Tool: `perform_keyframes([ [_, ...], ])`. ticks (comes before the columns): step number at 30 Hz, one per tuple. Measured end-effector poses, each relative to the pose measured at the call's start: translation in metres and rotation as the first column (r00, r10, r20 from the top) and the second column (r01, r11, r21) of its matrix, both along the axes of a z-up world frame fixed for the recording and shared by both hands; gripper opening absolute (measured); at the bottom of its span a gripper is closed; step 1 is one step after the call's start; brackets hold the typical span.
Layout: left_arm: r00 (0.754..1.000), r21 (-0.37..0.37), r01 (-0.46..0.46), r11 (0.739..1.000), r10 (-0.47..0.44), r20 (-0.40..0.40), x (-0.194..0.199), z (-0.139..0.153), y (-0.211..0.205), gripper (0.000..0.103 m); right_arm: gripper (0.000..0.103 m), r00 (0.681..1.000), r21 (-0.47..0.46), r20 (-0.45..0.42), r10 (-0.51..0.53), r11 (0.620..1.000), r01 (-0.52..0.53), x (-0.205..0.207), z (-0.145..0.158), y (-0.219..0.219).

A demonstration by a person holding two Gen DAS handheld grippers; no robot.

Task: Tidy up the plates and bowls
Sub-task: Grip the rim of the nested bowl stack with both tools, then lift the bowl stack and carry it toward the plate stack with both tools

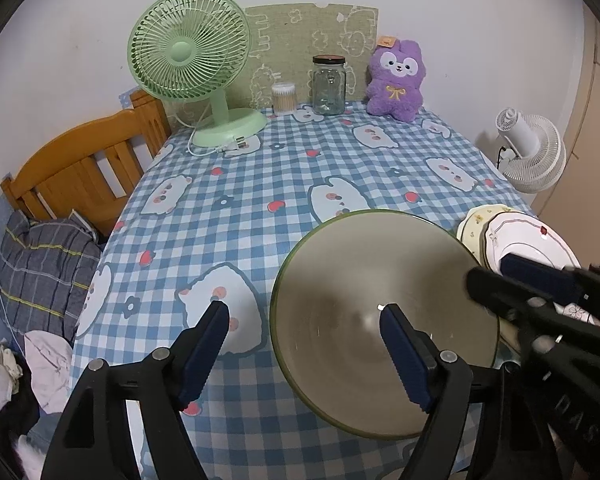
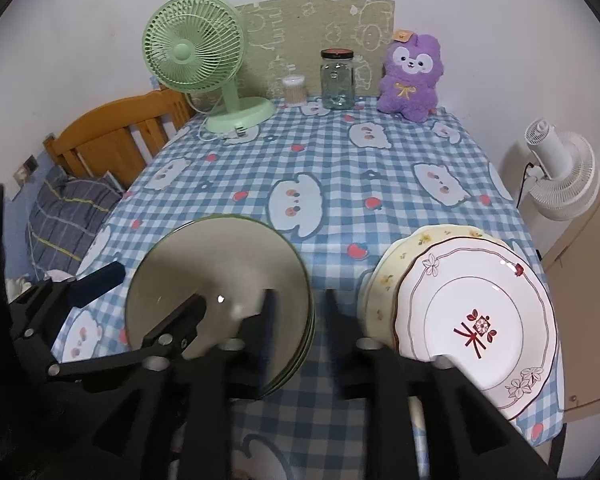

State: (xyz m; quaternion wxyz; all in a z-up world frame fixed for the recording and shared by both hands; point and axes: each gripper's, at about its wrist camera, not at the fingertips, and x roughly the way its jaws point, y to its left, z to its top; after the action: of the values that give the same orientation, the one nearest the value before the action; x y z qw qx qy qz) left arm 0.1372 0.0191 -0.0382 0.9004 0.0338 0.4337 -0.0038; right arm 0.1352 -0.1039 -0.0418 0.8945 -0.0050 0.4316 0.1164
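A stack of olive-green plates [image 1: 364, 280] [image 2: 220, 264] lies near the front of the checked tablecloth. My left gripper [image 1: 306, 312] [image 2: 148, 292] is open and straddles the stack's left rim, one finger over the plate and the other over the cloth. My right gripper [image 2: 299, 296] [image 1: 490, 274] stands open astride the stack's right rim, its pads apart from it. To the right, a white plate with a red mark [image 2: 472, 308] [image 1: 528, 240] rests on a yellow floral plate [image 2: 388, 276] [image 1: 472, 224].
Along the back wall stand a green fan [image 2: 196, 56], a swab pot [image 2: 294, 88], a glass jar [image 2: 337, 80] and a purple plush [image 2: 412, 76]. A white fan [image 2: 560, 172] stands off the right edge. A wooden bed frame [image 2: 116, 136] lies to the left.
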Motion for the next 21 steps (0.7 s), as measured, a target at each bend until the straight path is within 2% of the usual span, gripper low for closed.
perform_keyframes([
  [1, 1.000, -0.001, 0.002, 1.000, -0.002, -0.001, 0.001, 0.000, 0.000, 0.080, 0.061, 1.000, 0.001, 0.010, -0.001, 1.000, 0.001, 0.000, 0.000, 0.000],
  [2, 1.000, -0.003, 0.003, 1.000, -0.003, -0.004, 0.002, -0.001, 0.000, 0.080, 0.062, 1.000, -0.003, 0.019, 0.003, 1.000, -0.003, 0.000, -0.001, 0.002],
  [21, 0.997, 0.012, 0.025, 1.000, -0.024, -0.067, 0.025, -0.030, 0.004, 0.080, 0.061, 0.991, 0.051, -0.127, 0.050, 0.998, -0.043, 0.037, -0.038, 0.009],
])
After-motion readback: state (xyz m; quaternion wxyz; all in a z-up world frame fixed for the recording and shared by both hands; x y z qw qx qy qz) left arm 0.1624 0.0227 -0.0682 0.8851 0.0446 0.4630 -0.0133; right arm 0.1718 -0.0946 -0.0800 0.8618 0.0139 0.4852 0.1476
